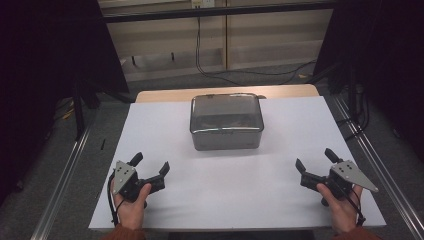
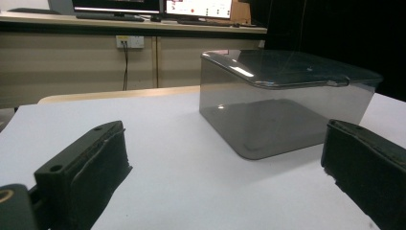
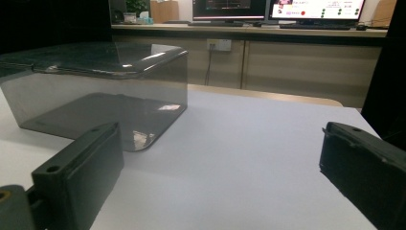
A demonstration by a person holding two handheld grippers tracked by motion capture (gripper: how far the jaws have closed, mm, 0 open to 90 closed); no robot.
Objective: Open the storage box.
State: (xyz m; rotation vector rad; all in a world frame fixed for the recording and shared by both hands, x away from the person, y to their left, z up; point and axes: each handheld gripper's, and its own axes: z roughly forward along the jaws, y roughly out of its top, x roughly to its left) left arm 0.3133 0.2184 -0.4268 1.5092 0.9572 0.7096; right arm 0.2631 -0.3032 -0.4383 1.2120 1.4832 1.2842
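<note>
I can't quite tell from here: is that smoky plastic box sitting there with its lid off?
No, the grey lid lies shut across the top of the box.

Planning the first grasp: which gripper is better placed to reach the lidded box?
Left, slightly. The left gripper sits a little nearer the smoky box than the right gripper. Both are open, empty and aimed at it, so either could do it.

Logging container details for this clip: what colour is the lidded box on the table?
Smoky grey, see-through plastic box; clearest in the left gripper view.
</note>
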